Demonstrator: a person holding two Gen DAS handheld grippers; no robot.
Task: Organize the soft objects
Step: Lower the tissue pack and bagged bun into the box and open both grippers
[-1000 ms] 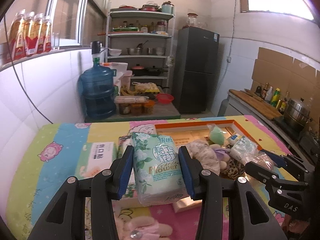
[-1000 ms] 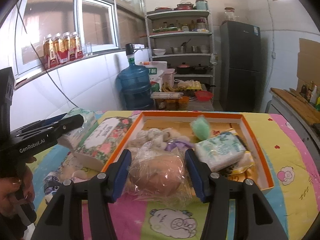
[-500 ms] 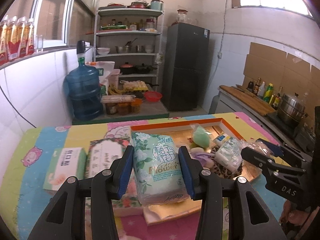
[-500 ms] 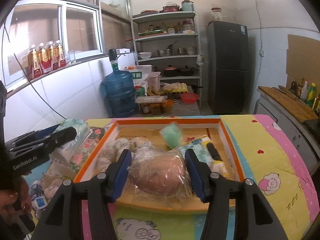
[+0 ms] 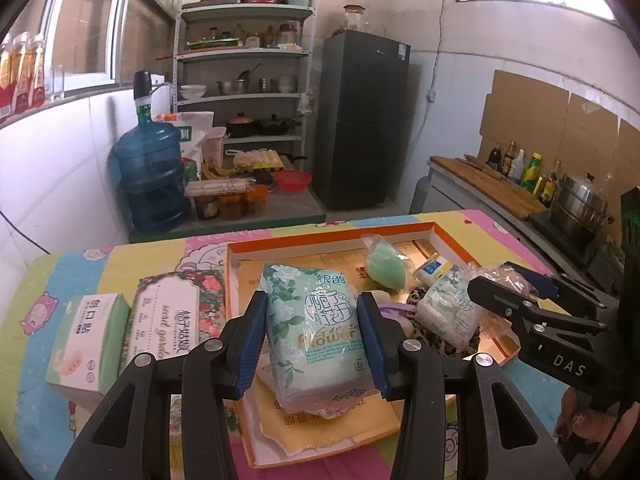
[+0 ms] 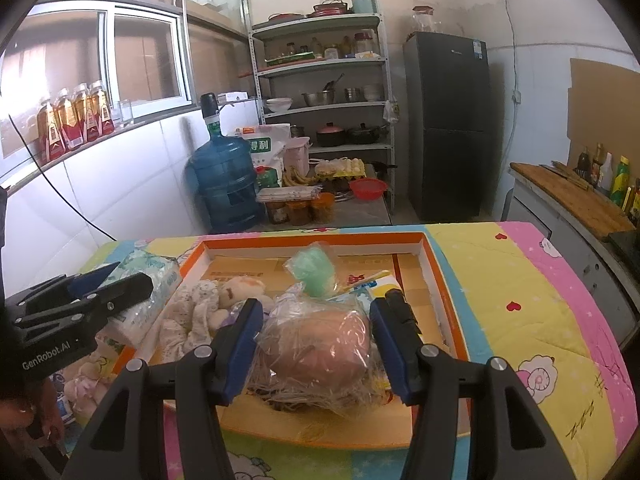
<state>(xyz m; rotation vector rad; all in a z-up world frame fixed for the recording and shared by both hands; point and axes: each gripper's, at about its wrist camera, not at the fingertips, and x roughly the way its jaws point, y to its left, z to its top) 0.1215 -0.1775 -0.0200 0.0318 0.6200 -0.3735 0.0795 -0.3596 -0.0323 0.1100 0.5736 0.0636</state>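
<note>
Pale-green tissue pack (image 5: 316,332) and bagged bun (image 6: 320,348), both over the orange tray (image 6: 432,276).
My left gripper (image 5: 316,344) clamps the pack; my right gripper (image 6: 316,352) clamps the bun.

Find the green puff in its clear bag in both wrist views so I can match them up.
Left wrist: green puff sits upper right of centre, inside the orange tray, behind and right of the held tissue pack.
Right wrist: green puff sits dead centre, just behind the held bagged bun.
Shared landmark: the blue water jug.
</note>
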